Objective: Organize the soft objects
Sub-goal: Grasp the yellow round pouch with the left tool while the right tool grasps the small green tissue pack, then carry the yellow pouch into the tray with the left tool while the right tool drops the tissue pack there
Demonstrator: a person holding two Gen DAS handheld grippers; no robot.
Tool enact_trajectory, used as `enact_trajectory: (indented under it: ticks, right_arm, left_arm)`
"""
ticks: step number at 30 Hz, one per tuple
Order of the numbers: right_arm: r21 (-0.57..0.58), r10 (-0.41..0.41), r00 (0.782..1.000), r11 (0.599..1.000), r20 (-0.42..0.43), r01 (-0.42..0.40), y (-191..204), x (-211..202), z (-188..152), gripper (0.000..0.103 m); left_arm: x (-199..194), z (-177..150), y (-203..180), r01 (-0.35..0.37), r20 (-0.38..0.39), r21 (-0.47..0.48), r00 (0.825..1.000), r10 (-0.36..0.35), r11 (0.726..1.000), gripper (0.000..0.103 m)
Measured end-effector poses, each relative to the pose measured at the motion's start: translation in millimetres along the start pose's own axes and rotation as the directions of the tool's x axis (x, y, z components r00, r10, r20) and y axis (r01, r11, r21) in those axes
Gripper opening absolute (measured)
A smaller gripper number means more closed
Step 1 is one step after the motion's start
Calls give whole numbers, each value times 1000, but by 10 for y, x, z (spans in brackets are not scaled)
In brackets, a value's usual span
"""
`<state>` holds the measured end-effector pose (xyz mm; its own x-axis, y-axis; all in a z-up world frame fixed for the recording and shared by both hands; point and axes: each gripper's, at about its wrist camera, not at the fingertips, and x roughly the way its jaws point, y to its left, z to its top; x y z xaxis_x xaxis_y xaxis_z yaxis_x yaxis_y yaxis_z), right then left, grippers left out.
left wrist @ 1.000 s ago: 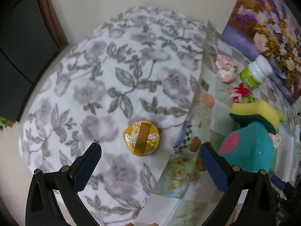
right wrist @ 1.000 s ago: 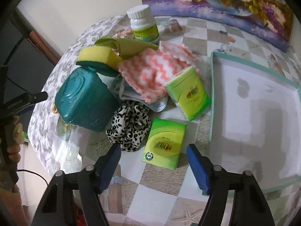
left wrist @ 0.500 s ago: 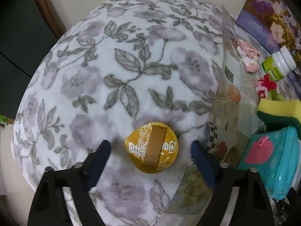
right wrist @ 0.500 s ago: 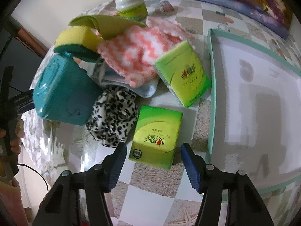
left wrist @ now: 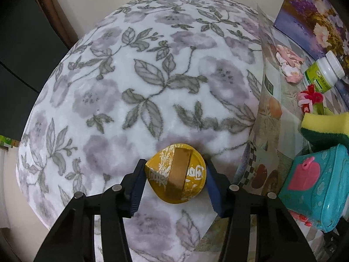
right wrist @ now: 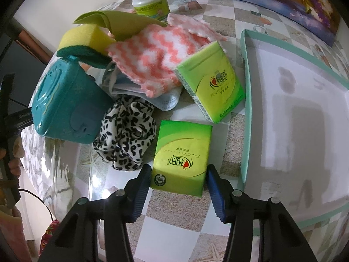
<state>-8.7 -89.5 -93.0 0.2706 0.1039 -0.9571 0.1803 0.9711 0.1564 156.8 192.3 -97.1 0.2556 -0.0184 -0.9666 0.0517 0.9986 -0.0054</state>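
In the left wrist view my left gripper (left wrist: 175, 175) is shut on a round yellow powder puff (left wrist: 176, 175) with a gold ribbon; it lies on the floral blanket (left wrist: 141, 83) and its left edge is dented by the pad. In the right wrist view my right gripper (right wrist: 178, 182) has its pads against both sides of a flat green tissue pack (right wrist: 182, 158) that lies on the table. A second green tissue pack (right wrist: 211, 83), a leopard scrunchie (right wrist: 126, 135), a pink-and-white cloth (right wrist: 161, 54), a face mask (right wrist: 165, 102) and a yellow sponge (right wrist: 85, 38) lie beyond.
A teal-rimmed white tray (right wrist: 245, 118) lies right of the pack. A teal plastic box (right wrist: 65, 104) and a white-capped bottle (right wrist: 150, 0) stand by the pile. The left wrist view shows the box (left wrist: 314, 181), sponge (left wrist: 325, 128), bottle (left wrist: 325, 74) and a red hair tie (left wrist: 309, 98).
Both grippers have moved forward and closed. The left one went from wide open to pinching the puff. The right one went from straddling the flat tissue pack to touching its sides.
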Motion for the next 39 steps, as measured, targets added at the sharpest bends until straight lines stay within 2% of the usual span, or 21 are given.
enact_trajectory:
  ticks: [6,11,15,17,23,27,35,39]
  right_arm:
    - [14,12,1000,1000,8,-13,-58,-95,11,53]
    - [32,39,999,999,35,-40,-116,-232,17,53]
    - [52,67,996,996,61,-70,-177,-369,41,53]
    - [58,78,994,995,81,-83,-206,-466,45,53]
    - [72,117,983,989,139,-128,-316,-744,41,51]
    - [87,135,976,985,169,-151,-421,-868,36,50]
    - [121,130,959,979,251,-164,-650,-1214,-31,50]
    - [168,82,951,976,299,-137,-886,-1402,-39,50]
  left_arm:
    - [-217,-40,84,-16,6,-29,1000,16,999,53]
    - [-662,-53,1,-41,77,-30,996,43,999,53]
    - [-1016,-89,-162,-80,97,-40,992,84,996,53]
    - [-1189,-119,-292,-78,114,-36,990,82,996,53]
    - [-1708,-256,-805,-24,218,22,976,19,999,53]
    - [-1936,-320,-1200,13,251,63,967,-28,998,53]
    - [-2038,-481,-1960,52,257,154,962,-90,987,53]
    - [-2005,-567,-2276,60,243,193,964,-107,979,53]
